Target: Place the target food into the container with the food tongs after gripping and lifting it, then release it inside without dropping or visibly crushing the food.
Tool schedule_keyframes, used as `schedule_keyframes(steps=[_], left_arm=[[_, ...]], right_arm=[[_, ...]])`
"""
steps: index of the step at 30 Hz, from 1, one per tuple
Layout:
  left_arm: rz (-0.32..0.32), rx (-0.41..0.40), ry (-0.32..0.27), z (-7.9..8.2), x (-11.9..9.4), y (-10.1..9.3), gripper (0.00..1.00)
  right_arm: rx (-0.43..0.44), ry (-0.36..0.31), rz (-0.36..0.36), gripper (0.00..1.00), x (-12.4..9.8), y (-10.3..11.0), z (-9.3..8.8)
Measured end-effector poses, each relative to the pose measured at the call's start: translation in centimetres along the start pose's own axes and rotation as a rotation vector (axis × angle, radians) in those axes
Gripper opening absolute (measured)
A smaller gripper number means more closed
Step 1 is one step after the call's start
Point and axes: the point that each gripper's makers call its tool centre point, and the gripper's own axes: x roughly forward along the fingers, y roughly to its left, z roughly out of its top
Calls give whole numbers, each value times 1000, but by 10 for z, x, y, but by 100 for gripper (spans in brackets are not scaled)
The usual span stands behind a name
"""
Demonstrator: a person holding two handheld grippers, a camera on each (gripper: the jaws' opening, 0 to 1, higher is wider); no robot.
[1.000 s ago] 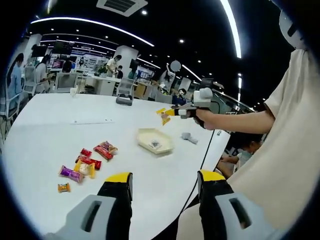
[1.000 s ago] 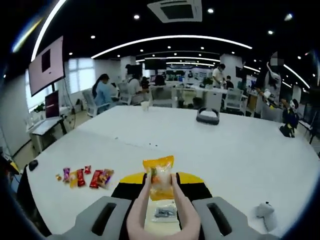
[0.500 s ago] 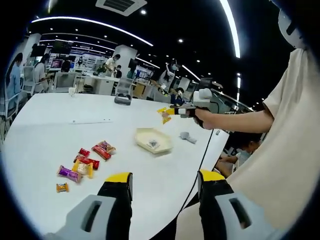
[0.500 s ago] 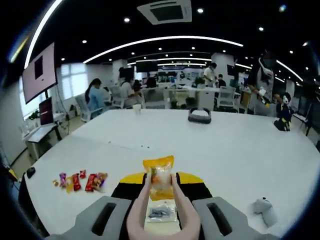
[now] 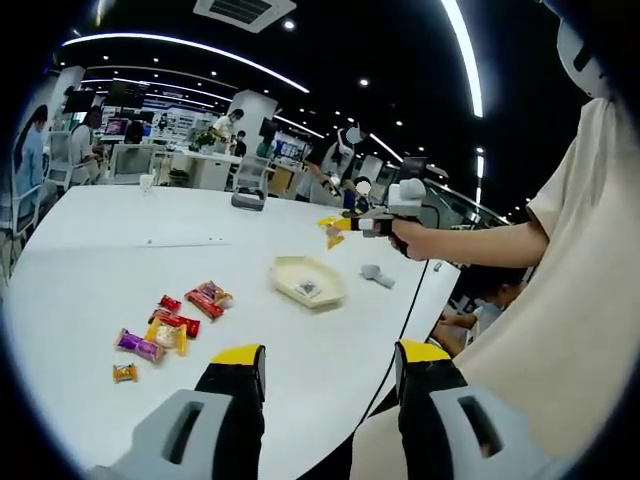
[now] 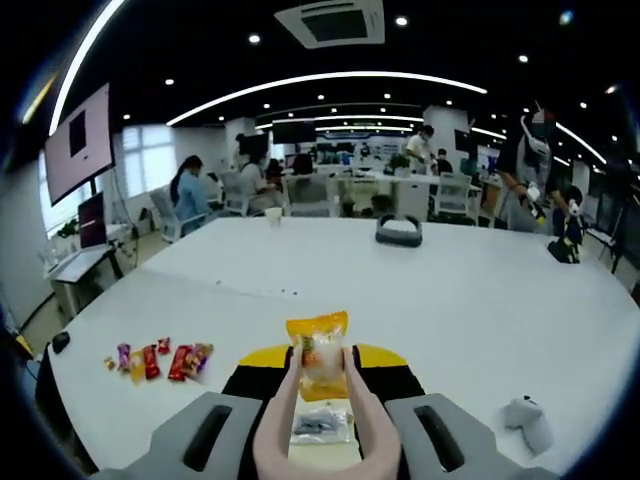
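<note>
While above container (image 6: pixel 322 432), snack (image 6: pixel 317 355) between tongs (image 6: pixel 282 415)

1. The left gripper view looks from the near edge of the white table (image 5: pixel 90 270), facing across it, with the container (image 5: pixel 309 281) well away at 12 o'clock.
2. The right gripper view hangs just above the same container (image 6: pixel 322 432) (at 6 o'clock), facing the far office.
3. Both views share the table and the snack packets (image 5: pixel 170 322) (image 6: pixel 160 358).

Broad white tabletop (image 6: pixel 480 300), small grey crumpled object (image 6: pixel 527 420) near its edge, dark grey handled basket (image 6: pixel 399 230) at the far side, wall-mounted screen (image 6: pixel 77 142), office chairs (image 6: pixel 455 196) beyond
</note>
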Motion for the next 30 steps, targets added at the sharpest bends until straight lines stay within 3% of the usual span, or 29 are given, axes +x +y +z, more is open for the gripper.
schedule_keyframes(steps=[19, 30], left_arm=[[4, -11, 0, -4, 0, 1, 52], [19, -22, -3, -7, -8, 4, 52]], right_arm=[[15, -1, 4, 24, 1, 1, -3], [29, 10, 90, 23, 14, 38, -9]])
